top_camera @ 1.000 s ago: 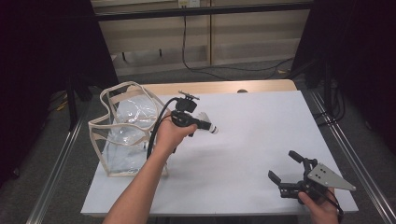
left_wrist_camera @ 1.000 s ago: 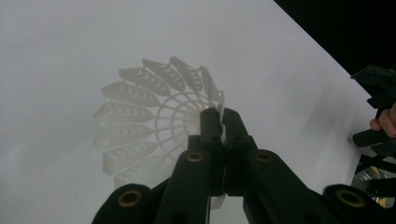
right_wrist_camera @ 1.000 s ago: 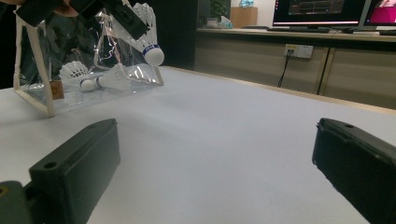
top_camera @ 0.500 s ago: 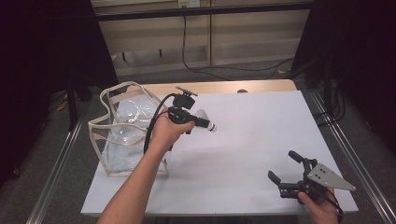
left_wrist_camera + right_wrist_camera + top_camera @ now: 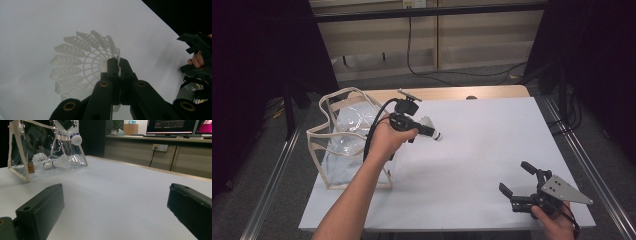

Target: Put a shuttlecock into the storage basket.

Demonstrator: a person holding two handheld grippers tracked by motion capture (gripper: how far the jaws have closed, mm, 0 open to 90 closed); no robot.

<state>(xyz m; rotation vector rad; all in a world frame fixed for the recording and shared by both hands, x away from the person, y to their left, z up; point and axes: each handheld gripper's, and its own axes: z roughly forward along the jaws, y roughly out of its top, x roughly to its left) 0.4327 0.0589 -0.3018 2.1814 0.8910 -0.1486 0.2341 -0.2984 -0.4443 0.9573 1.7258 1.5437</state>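
Now, shuttlecock lifted toward the bag.
Left tool (image 5: 428, 131) pinches the white plastic shuttlecock (image 5: 82, 67), clear tote bag (image 5: 343, 145) at nine o'clock; right tool (image 5: 518, 181) gapes empty.

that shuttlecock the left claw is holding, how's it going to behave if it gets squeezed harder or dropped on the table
The shuttlecock is probably very light: the left claw holds it aloft by a thin edge of its skirt. That lattice skirt looks like thin plastic, so a harder squeeze would likely bend it, not crack it. Dropped, it would probably land on its round cork, then tip and roll in an arc.
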